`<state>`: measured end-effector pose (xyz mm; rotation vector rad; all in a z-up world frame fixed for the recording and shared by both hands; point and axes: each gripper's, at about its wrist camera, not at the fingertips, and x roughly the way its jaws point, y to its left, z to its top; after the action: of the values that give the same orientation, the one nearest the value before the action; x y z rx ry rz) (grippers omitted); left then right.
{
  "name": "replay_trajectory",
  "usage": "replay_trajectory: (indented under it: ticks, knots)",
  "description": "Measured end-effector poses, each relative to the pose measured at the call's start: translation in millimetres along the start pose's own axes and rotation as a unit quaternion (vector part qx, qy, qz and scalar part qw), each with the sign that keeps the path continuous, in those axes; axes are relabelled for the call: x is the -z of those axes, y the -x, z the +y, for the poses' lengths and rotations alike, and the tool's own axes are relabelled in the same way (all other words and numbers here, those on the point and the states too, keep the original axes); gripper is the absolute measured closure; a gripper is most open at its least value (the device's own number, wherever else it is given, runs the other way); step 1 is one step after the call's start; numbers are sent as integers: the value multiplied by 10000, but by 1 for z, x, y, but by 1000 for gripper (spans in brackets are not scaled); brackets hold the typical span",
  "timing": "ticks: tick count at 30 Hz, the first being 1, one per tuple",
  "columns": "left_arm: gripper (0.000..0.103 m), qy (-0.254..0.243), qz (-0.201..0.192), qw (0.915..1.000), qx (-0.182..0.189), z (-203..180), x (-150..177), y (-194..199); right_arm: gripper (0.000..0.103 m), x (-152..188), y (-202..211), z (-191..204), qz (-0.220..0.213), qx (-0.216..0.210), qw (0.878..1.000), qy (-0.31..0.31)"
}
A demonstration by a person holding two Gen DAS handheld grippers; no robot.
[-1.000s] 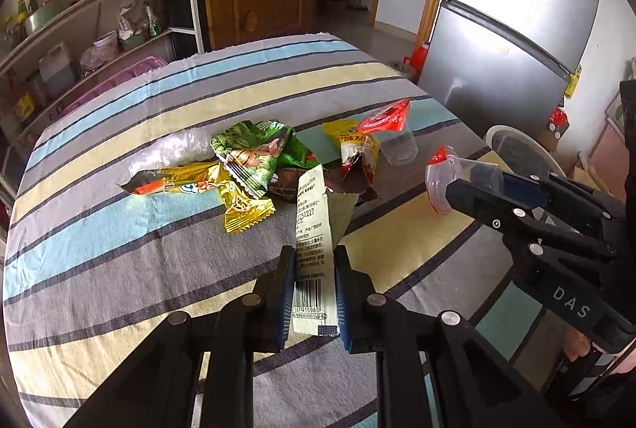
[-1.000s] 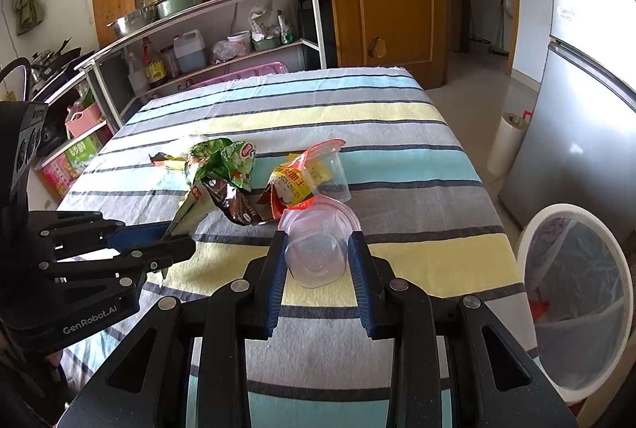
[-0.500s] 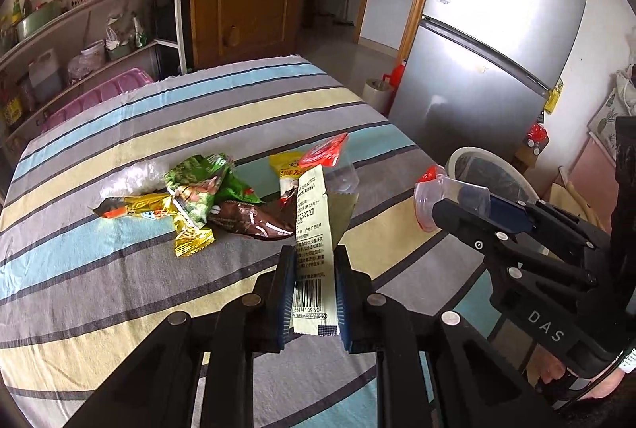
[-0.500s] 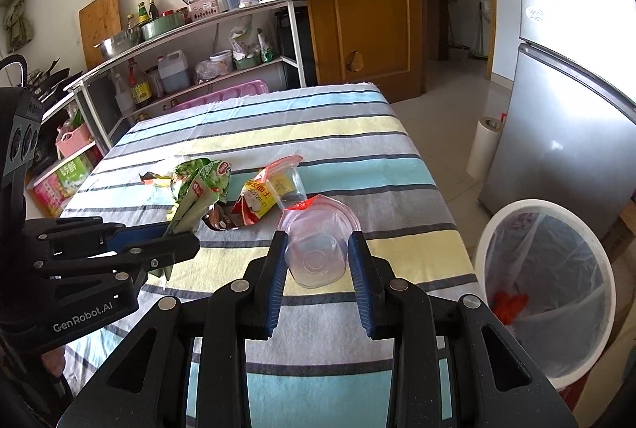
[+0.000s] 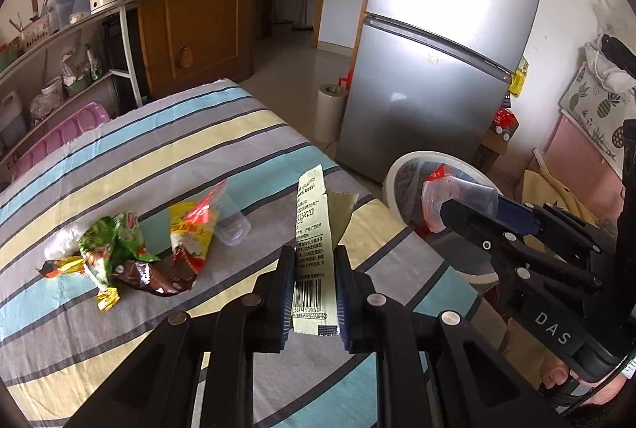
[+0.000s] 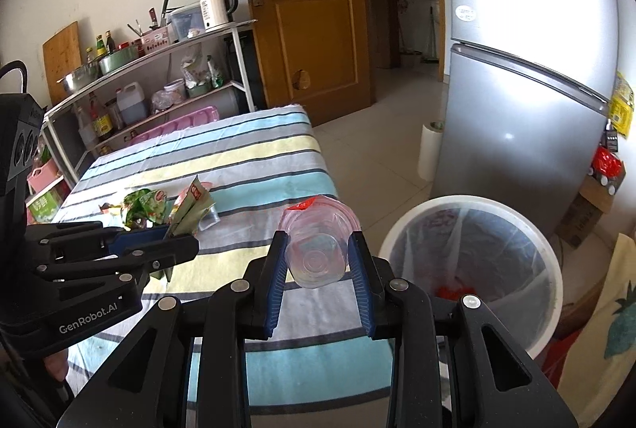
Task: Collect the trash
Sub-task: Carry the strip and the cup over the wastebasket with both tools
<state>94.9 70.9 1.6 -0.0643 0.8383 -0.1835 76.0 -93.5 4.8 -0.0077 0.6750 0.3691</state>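
My left gripper (image 5: 315, 261) is shut on a pale green wrapper (image 5: 312, 229) with a barcode, held above the table's right edge. My right gripper (image 6: 318, 249) is shut on a clear plastic cup (image 6: 316, 249) with a red-edged peeled lid. The cup (image 5: 457, 199) also shows in the left wrist view, above the rim of the white trash bin (image 5: 433, 159). The bin (image 6: 548, 265), lined with a clear bag, stands on the floor right of the table. More wrappers (image 5: 119, 253) and another clear cup (image 5: 234, 225) lie on the striped tablecloth (image 5: 159, 157).
A silver fridge (image 6: 528, 90) stands behind the bin. A paper roll (image 6: 429, 149) stands on the floor by it. A shelf rack (image 6: 151, 86) with a kettle, bottles and bowls is beyond the table. A wooden door (image 6: 314, 10) is behind.
Both grippers have swung right, away from the trash pile and toward the bin, each still holding its item. The bin is now closer and larger in both views.
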Motion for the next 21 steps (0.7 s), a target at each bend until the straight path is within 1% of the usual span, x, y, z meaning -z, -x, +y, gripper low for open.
replay_trajectory:
  ticks: [3, 6, 14, 19, 21]
  knots:
    - [84, -228, -28, 9997, 24, -23, -8, -8, 71, -1, 9, -20, -55, 192, 9997, -125]
    - [84, -358, 25, 9991, 211, -43, -15, -18, 71, 0, 15, -40, -84, 368, 9990, -248]
    - [84, -688, 38, 9964, 493, -95, -33, -42, 71, 5, 29, -89, -93, 780, 9955, -528]
    - [84, -848, 155, 9945, 590, -120, -37, -61, 71, 11, 33, -113, -24, 976, 9930, -664]
    - [84, -937, 213, 9939, 551, -130, -36, -70, 71, 12, 30, -121, 22, 1048, 9919, -713]
